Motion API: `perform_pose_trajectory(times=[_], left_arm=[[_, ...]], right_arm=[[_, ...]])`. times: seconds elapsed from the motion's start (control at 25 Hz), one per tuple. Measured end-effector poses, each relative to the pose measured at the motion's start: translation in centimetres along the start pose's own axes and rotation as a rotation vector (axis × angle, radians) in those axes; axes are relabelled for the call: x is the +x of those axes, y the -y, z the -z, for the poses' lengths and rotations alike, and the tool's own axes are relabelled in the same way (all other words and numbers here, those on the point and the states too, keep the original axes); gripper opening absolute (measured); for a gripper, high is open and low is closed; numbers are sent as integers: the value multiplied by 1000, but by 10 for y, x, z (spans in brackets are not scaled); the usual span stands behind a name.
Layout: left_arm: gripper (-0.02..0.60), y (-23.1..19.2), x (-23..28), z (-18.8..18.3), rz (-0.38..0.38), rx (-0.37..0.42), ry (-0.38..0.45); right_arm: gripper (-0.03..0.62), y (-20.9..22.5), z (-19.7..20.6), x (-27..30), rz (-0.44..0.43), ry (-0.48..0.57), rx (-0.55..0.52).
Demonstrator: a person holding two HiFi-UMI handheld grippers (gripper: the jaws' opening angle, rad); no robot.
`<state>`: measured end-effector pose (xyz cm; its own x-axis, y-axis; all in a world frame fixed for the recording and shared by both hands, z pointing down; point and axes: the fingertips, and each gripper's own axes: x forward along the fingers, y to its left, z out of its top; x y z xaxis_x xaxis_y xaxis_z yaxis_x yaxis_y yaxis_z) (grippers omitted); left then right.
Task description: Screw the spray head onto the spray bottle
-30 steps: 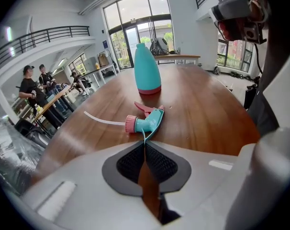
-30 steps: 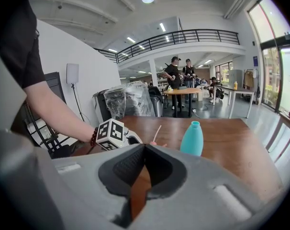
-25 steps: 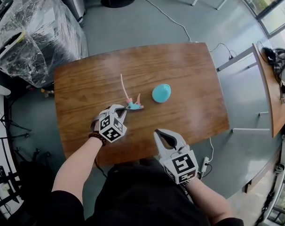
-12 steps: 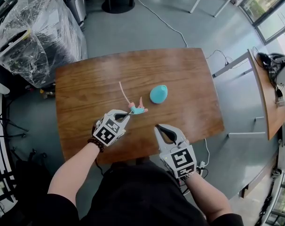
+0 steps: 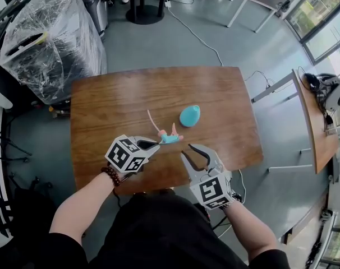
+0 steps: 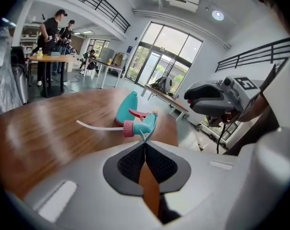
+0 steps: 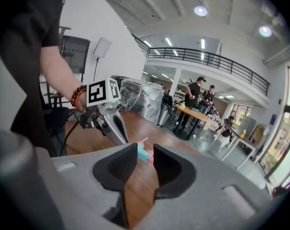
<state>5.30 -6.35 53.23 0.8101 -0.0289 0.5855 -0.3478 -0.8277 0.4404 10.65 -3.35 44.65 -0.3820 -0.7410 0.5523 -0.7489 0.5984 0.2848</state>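
Note:
The teal spray head [image 5: 170, 138], with its pink collar and pale dip tube, is held just above the wooden table [image 5: 102, 105]. My left gripper [image 5: 155, 144] is shut on its thin rear part; the left gripper view shows the pads [image 6: 135, 159] pinching the spray head [image 6: 141, 124]. The blue bottle [image 5: 189, 115] lies on its side on the table, just beyond the spray head, and shows as the bottle [image 6: 127, 110] behind it. My right gripper [image 5: 188, 150] hovers at the near table edge. Its jaws have just been opening, and nothing is between the right gripper [image 7: 145, 153] jaws.
A plastic-wrapped bundle [image 5: 46, 43] stands on the floor left of the table. A second desk [image 5: 313, 122] is off to the right, with cables on the floor. People stand at a far table [image 6: 54, 56] in the background.
My left gripper has risen and rolled, carrying the spray head up off the table. The right gripper's jaws have gone from shut to open while it stayed in place.

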Motion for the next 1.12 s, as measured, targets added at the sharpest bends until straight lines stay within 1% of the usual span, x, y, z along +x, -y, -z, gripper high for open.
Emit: perform_pose_trajectory(times=[0.08, 0.2, 0.32, 0.4, 0.52, 0.64, 0.76, 0.96, 1.12], left_arm=[[21, 5, -6, -5, 28, -28, 3], [21, 15, -14, -8, 71, -62, -6], [21, 25, -19, -9, 112, -83, -32], [21, 32, -21, -7, 140, -97, -53], [21, 44, -23, -8, 187, -126, -65], [21, 54, -24, -6, 232, -157, -83], [21, 63, -25, -7, 268, -173, -91], [21, 76, -28, -10, 310, -181, -100], [21, 83, -29, -11, 333, -180, -108]], right_arm=[[114, -4, -5, 1, 0, -11, -115], [159, -16, -11, 3, -10, -27, -323], [209, -31, -18, 4, -32, -58, -548], [226, -40, -19, 7, -49, -72, -684], [242, -51, -13, 14, -69, -85, -826], [245, -59, -9, 22, -93, -105, -919], [245, -63, 0, 30, -116, -141, -988], [245, -63, 14, 36, -146, -204, -1055], [245, -62, 24, 40, -156, -243, -1086]])
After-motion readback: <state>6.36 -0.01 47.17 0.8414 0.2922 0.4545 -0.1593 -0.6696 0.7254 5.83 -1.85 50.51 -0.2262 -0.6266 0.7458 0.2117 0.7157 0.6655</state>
